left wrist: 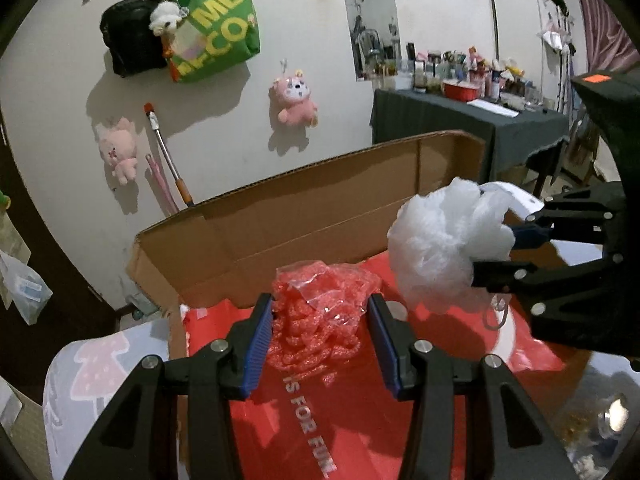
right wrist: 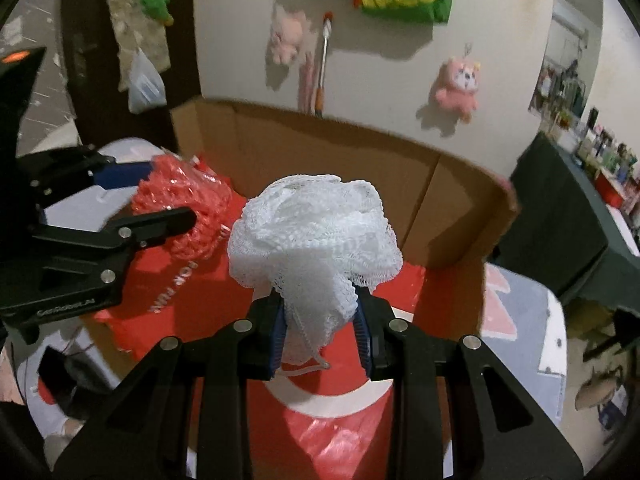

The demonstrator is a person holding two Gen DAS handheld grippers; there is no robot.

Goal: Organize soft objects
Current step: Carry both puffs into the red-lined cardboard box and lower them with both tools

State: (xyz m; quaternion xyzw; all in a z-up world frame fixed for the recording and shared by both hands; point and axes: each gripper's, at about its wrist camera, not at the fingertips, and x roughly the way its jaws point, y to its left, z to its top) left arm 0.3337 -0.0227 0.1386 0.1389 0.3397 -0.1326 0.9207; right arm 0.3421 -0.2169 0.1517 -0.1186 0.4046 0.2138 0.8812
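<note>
1. A crinkled red mesh bundle wrapped in clear plastic film (left wrist: 320, 316) is clamped between the blue ribbed pads of the left gripper (left wrist: 320, 320), above an open brown corrugated cardboard box (left wrist: 304, 204).
2. A fluffy white net bath pouf (right wrist: 314, 236) is clamped at its gathered neck by the right gripper (right wrist: 320, 328), whose jaws are drawn close together on it; a thin white cord loop (right wrist: 308, 368) is seen hanging below.
3. The box floor is covered by a glossy red plastic bag with white lettering (left wrist: 304, 412) (only partly readable).
4. Both items are judged to be ready for release into the box, side by side and apart.
5. Risks: the slick film may slide from the pads early; the net or cord may snag on the ribbed pads when released; a light pouf may bounce off the smooth bag or catch the raised box flap.
6. Both loads are soft, springy and irregular.
</note>
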